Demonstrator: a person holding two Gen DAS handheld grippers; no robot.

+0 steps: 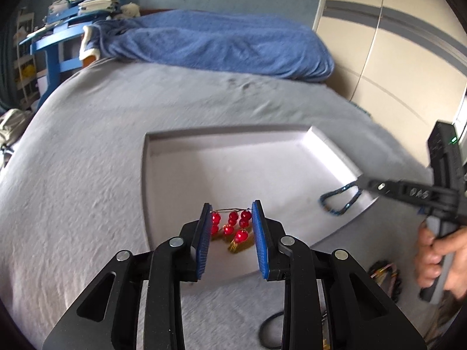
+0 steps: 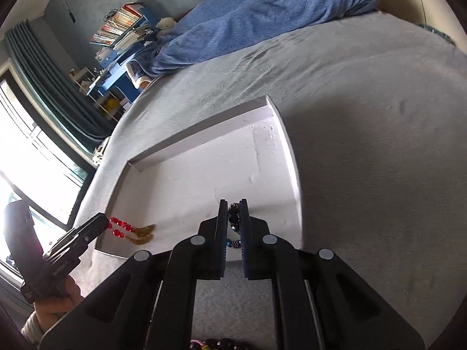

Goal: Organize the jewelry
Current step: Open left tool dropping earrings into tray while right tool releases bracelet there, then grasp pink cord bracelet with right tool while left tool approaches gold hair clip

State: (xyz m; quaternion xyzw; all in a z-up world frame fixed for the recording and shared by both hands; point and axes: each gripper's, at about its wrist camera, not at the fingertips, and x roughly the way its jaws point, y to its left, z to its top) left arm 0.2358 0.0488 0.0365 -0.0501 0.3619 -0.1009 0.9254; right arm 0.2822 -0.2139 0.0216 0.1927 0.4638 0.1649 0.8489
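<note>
The red bead piece (image 1: 230,226) is a string of glossy red round beads on a thin wire, doubled into short rows, with gold tassels (image 1: 238,246) at its end. It sits between the left gripper's blue pads, over the near left part of the white tray (image 1: 233,143), tassels down on the tray floor. The dark blue bead loop (image 1: 340,201) is a slim strand of small dark, glinting beads, pinched at one end by the right gripper and drooping onto the tray floor near the right rim. The shallow, low-walled tray lies flat on the grey bed.
</note>
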